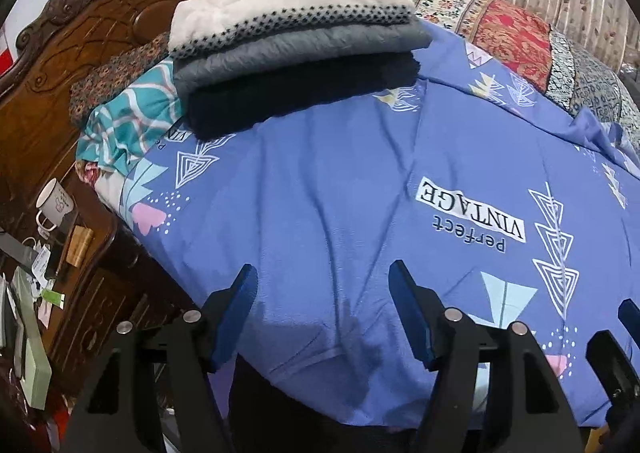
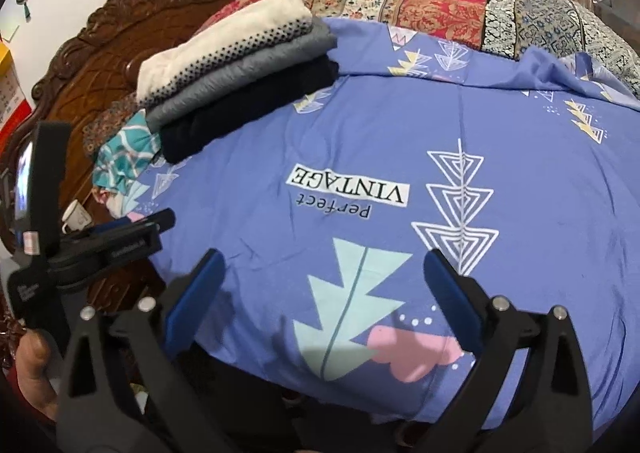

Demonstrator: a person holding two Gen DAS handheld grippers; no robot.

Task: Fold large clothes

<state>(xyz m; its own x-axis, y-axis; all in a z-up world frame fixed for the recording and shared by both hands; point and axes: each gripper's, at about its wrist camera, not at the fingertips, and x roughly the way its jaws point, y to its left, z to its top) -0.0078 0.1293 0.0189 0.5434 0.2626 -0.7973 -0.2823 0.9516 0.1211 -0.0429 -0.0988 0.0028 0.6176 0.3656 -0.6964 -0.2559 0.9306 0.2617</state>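
Both grippers, left gripper (image 1: 322, 309) and right gripper (image 2: 322, 301), are being held open-jawed, nothing gripped, over the blue sheet (image 2: 400, 125); 3 folded garments (image 1: 296, 53) are being kept far left.

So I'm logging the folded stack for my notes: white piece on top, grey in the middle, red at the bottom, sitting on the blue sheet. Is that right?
Not quite. The bottom piece is black or very dark, not red. The rest holds: the white piece is on top, the grey piece in the middle, and the stack sits on the blue sheet. The left wrist view shows it plainly.
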